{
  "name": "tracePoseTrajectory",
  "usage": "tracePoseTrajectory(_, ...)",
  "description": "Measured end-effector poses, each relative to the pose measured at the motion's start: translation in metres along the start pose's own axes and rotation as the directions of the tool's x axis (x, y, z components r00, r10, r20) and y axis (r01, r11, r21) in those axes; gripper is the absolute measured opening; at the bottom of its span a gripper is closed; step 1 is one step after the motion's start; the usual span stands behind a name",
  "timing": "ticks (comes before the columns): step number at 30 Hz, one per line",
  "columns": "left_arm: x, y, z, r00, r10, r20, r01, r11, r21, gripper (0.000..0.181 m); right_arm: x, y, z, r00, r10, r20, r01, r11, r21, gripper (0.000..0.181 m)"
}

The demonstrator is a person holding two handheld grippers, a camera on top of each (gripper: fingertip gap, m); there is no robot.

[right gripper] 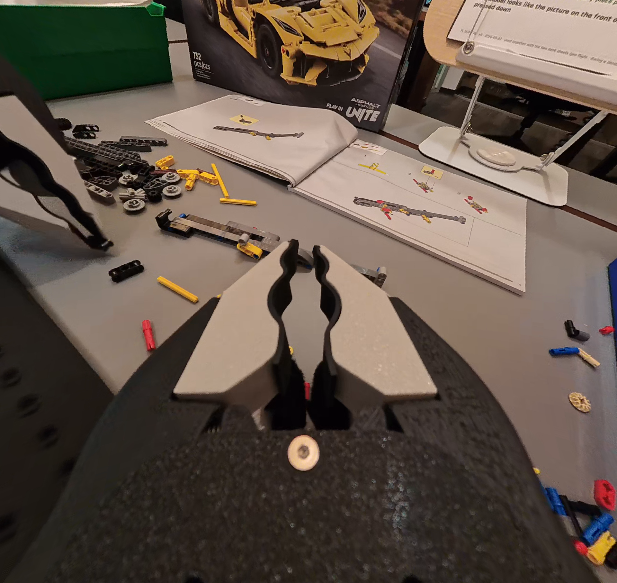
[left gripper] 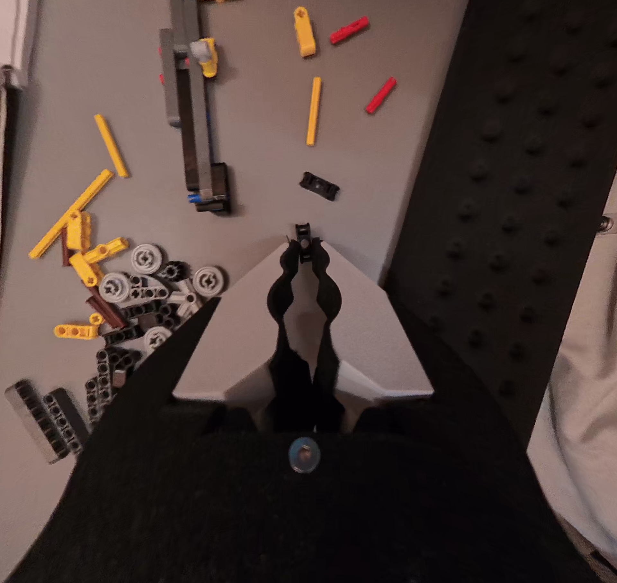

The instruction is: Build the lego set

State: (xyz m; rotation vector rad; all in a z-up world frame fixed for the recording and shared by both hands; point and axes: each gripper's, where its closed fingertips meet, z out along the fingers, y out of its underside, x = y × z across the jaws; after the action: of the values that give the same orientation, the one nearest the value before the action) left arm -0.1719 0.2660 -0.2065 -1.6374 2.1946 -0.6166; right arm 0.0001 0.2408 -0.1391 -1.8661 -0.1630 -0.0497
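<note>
The long grey and black assembly [left gripper: 197, 116] lies flat on the grey bench [left gripper: 267, 132], a yellow connector [right gripper: 249, 249] pinned to its side. Just beside its black end, the left gripper [left gripper: 304, 243] points steeply down at the bench, its fingers [left gripper: 289, 259] pinched together on a small black connector [left gripper: 303, 241] whose top pokes out past the tips. A second black connector [left gripper: 319, 185] lies a little beyond that, near the assembly's black end. Farther from the assembly on the same side lie a yellow axle [left gripper: 314, 111], two red pins [left gripper: 349, 29] and a yellow beam [left gripper: 304, 31]. On its other side sits a heap of black beams and grey wheels [left gripper: 147, 296] (with yellow pieces mixed in at the edge).

The right gripper [right gripper: 304, 249] hovers low and nearly level over the assembly's grey end, its fingers [right gripper: 247, 326] a narrow gap apart and holding nothing. Beyond the assembly lies the open instruction booklet [right gripper: 410, 206], and behind that stands the set's box [right gripper: 300, 32].
</note>
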Motion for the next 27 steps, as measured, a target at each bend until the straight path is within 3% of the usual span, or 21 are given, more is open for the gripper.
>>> tracePoseTrajectory(5, 0.007, -0.005, 0.013, 1.000, 0.004, 0.003, -0.004, 1.000, 0.009, 0.007, -0.003, 0.004, 0.003, 1.000, -0.013, 0.009, 0.014, 1.000, -0.029, 0.011)
tracePoseTrajectory(9, 0.008, -0.013, 0.011, 1.000, 0.013, 0.028, -0.014, 0.999, 0.036, 0.026, -0.003, 0.004, 0.002, 0.999, -0.036, -0.007, 0.036, 0.999, -0.024, 0.011)
tracePoseTrajectory(15, 0.004, -0.064, 0.016, 0.996, 0.047, 0.073, -0.058, 0.987, 0.153, 0.024, -0.005, 0.005, 0.003, 0.999, -0.046, -0.003, 0.046, 0.998, -0.031, 0.011)
tracePoseTrajectory(21, -0.002, -0.064, 0.047, 0.982, 0.174, 0.071, -0.175, 0.985, 0.007, 0.017, -0.006, 0.003, 0.002, 0.998, -0.057, -0.007, 0.057, 0.998, -0.022, 0.011)
tracePoseTrajectory(27, -0.004, -0.092, 0.046, 0.997, 0.079, 0.024, -0.082, 0.984, 0.157, 0.017, -0.008, 0.004, 0.002, 0.998, -0.069, -0.001, 0.069, 0.997, -0.024, 0.011)
